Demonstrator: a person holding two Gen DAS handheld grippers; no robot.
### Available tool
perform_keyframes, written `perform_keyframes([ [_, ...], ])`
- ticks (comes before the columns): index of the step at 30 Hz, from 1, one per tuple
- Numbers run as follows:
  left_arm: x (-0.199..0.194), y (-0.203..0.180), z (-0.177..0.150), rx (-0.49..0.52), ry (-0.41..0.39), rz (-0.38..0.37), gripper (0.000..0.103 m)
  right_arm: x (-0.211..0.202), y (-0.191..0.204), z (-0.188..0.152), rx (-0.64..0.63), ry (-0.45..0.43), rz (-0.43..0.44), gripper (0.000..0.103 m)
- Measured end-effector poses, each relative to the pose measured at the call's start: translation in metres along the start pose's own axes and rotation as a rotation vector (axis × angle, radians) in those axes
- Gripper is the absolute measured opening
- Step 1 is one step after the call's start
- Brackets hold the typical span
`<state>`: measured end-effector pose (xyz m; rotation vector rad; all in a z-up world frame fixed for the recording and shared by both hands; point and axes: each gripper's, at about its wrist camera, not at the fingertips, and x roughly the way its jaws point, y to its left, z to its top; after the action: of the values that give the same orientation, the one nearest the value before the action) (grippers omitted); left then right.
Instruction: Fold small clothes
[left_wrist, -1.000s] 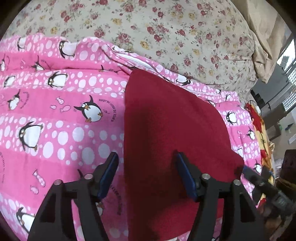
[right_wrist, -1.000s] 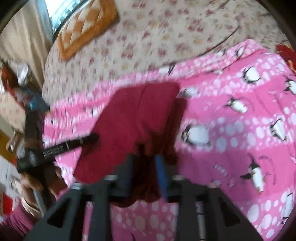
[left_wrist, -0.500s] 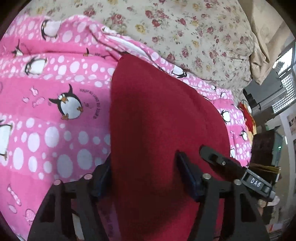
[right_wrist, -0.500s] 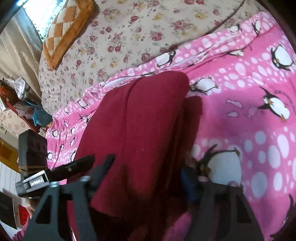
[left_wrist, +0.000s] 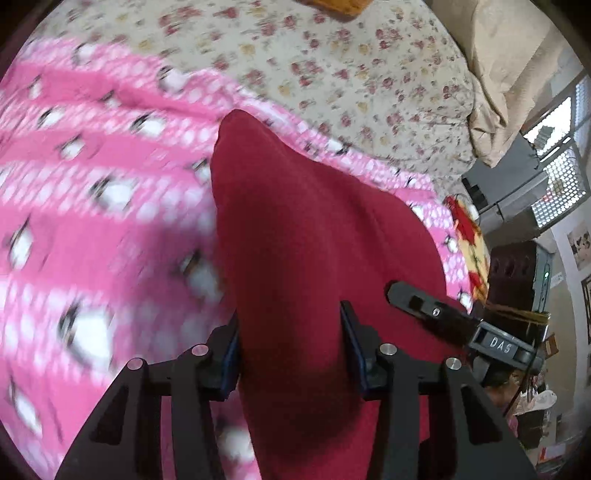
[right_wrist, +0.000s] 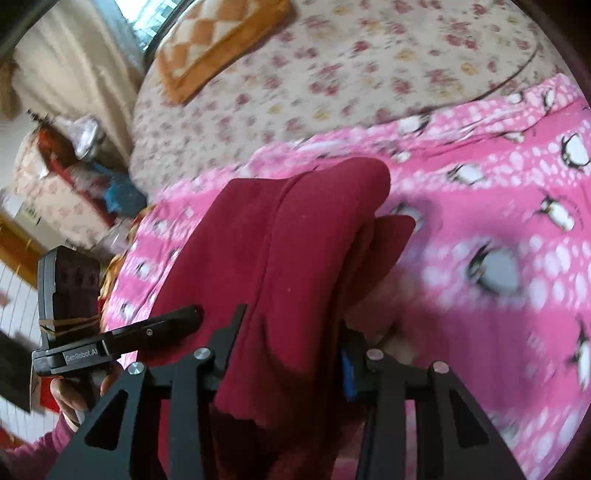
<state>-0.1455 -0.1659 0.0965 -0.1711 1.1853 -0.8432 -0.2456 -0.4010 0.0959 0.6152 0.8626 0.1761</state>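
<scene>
Left gripper (left_wrist: 290, 343) jaws, just closing, pinch the dark red garment (left_wrist: 317, 240). Right gripper (right_wrist: 291, 339) likewise, clamped on its bunched fold over the pink penguin blanket (right_wrist: 498, 206).

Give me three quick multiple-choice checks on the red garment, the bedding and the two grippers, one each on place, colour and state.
1. Where does the red garment lie?
A. On the pink penguin blanket
B. On the checked orange cushion
C. On the floor

2. What colour is the floral sheet's ground?
A. Blue
B. Cream
C. Black

3. What is between the fingers of the left gripper and the right gripper?
A. Nothing
B. Folds of the red garment
C. The pink penguin blanket

Key: 1 A, the pink penguin blanket shows around the garment in both wrist views. 2 B, cream cloth with small red and yellow flowers lies beyond the blanket. 3 B, red cloth fills the gap between each pair of fingers; both sets of jaws have just been closing on it.
</scene>
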Motion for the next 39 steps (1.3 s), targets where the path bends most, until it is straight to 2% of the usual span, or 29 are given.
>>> perform_keyframes([
  [3, 0.011, 0.020, -0.028, -0.039, 0.036, 0.074, 0.029, 0.016, 0.010, -0.025, -0.026, 0.042, -0.029, 0.048],
  [4, 0.017, 0.023, -0.032, -0.044, 0.044, 0.091, 0.032, 0.024, 0.010, -0.033, -0.040, 0.070, -0.069, 0.050],
  [5, 0.019, 0.027, -0.037, -0.048, 0.033, 0.097, 0.041, 0.033, 0.010, -0.041, -0.070, 0.097, -0.152, 0.057],
  [6, 0.016, 0.028, -0.040, -0.055, 0.004, 0.108, 0.048, 0.031, 0.011, -0.046, -0.096, 0.087, -0.183, 0.060],
  [9, 0.002, 0.022, -0.043, -0.046, -0.032, 0.163, 0.050, 0.006, 0.030, -0.052, -0.170, 0.027, -0.255, 0.060],
  [12, -0.012, 0.009, -0.044, 0.027, -0.097, 0.270, 0.050, -0.029, 0.054, -0.056, -0.268, -0.043, -0.317, 0.057],
  [15, -0.021, 0.008, -0.047, 0.048, -0.135, 0.313, 0.050, -0.049, 0.080, -0.057, -0.334, -0.055, -0.240, 0.046],
  [18, -0.025, 0.009, -0.051, 0.030, -0.130, 0.320, 0.050, -0.044, 0.094, -0.069, -0.380, -0.021, -0.160, 0.045],
  [21, -0.032, 0.011, -0.058, 0.021, -0.137, 0.330, 0.050, -0.021, 0.090, -0.086, -0.415, 0.044, -0.220, 0.038],
  [23, -0.037, 0.008, -0.063, 0.026, -0.160, 0.340, 0.050, -0.003, 0.076, -0.096, -0.397, 0.104, -0.281, 0.031],
  [24, -0.040, 0.005, -0.065, 0.030, -0.173, 0.348, 0.050, 0.004, 0.068, -0.100, -0.376, 0.117, -0.282, 0.031],
  [28, -0.046, -0.005, -0.069, 0.040, -0.210, 0.360, 0.050, -0.008, 0.072, -0.104, -0.358, 0.081, -0.271, 0.031],
  [34, -0.059, -0.020, -0.074, 0.069, -0.283, 0.410, 0.050, -0.040, 0.092, -0.095, -0.305, -0.032, -0.265, 0.045],
  [36, -0.062, -0.023, -0.074, 0.073, -0.294, 0.416, 0.050, -0.047, 0.097, -0.092, -0.294, -0.075, -0.294, 0.061],
  [39, -0.066, -0.029, -0.076, 0.089, -0.318, 0.435, 0.050, -0.053, 0.102, -0.089, -0.286, -0.123, -0.336, 0.065],
])
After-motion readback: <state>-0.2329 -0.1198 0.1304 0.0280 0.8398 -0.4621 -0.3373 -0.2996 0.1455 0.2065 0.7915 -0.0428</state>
